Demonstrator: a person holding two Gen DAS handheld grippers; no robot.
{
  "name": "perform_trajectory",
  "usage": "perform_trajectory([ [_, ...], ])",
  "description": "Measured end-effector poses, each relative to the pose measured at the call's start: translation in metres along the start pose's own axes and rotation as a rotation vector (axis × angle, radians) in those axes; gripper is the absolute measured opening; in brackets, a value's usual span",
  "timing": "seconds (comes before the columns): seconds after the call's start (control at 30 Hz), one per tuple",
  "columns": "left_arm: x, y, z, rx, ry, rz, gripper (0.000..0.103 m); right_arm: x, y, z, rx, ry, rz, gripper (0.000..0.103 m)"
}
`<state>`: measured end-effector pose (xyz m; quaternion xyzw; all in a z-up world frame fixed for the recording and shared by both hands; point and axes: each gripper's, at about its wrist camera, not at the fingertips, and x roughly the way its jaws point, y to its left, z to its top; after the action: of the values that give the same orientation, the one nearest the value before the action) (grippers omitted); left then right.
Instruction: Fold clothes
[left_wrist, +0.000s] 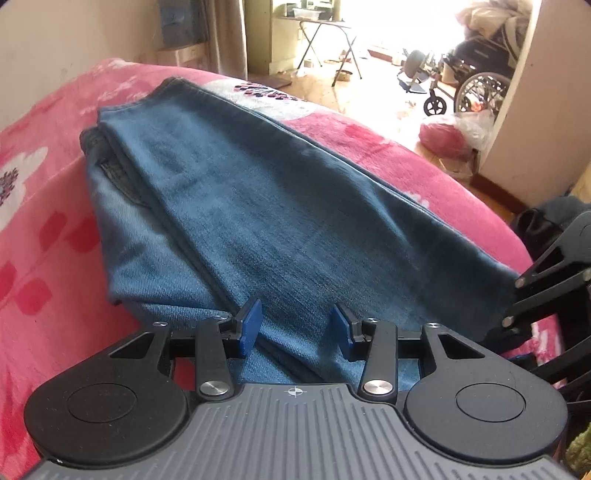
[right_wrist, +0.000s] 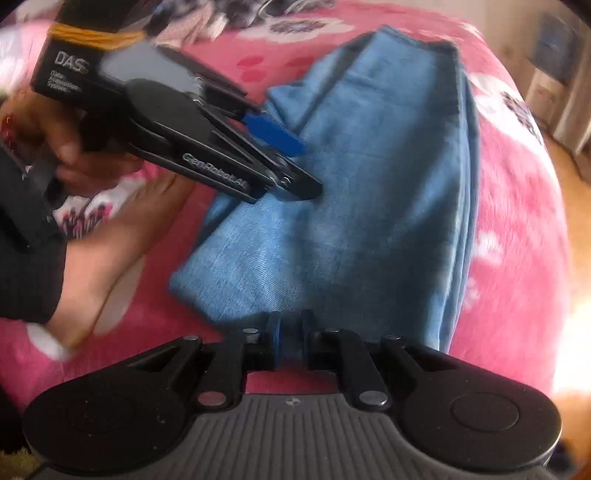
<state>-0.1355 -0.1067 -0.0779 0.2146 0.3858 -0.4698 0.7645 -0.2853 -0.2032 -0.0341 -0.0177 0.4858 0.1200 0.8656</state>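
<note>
- The jeans (left_wrist: 258, 206) lie doubled lengthwise on the bed (left_wrist: 44, 229), which is covered in a pink flowered blanket. One leg is stacked on the other, and the pile runs from 6 o'clock toward 11 o'clock in the left wrist view. The layers look aligned, which suits a further fold across the length.
- The left tongs (left_wrist: 295, 326) stand wide apart just over the near end of the denim, holding nothing. The gap would let them drop over an edge.
- The right tongs (right_wrist: 290, 332) are drawn narrow at the near hem with blue cloth between the pads. I judge they are pinching it, probably to lift or anchor that end.
- A bare foot (right_wrist: 110, 258) rests on the bed at 9 o'clock in the right wrist view, just beside the jeans.
</note>
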Motion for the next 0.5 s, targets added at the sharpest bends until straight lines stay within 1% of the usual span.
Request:
perform_trajectory([
  [0.1,0.0,0.002,0.001,0.004,0.01,-0.009,0.042,-0.003,0.0,0.005,0.026,-0.004,0.007,0.011],
  [0.17,0.001,0.005,0.004,-0.027,0.025,-0.021,0.042,-0.008,0.008,0.011,-0.02,-0.027,0.04,0.011],
  [0.2,0.002,0.007,0.005,-0.046,0.033,-0.029,0.043,-0.002,0.012,0.009,-0.036,-0.01,0.05,0.011],
  [0.3,0.003,0.016,0.009,-0.108,0.05,-0.064,0.043,0.032,0.014,-0.008,-0.037,0.113,0.043,0.01],
  [0.33,0.003,0.018,0.009,-0.125,0.05,-0.071,0.043,0.036,0.013,-0.012,-0.034,0.126,0.042,0.01],
  [0.4,0.002,0.022,0.008,-0.15,0.048,-0.083,0.043,0.026,0.014,-0.001,-0.018,0.12,0.05,0.011],
  [0.43,0.001,0.022,0.007,-0.153,0.048,-0.082,0.043,0.019,0.016,0.005,-0.019,0.101,0.057,0.011],
  [0.5,0.001,0.021,0.007,-0.153,0.048,-0.077,0.043,0.005,0.023,0.016,-0.036,0.035,0.078,0.011],
])
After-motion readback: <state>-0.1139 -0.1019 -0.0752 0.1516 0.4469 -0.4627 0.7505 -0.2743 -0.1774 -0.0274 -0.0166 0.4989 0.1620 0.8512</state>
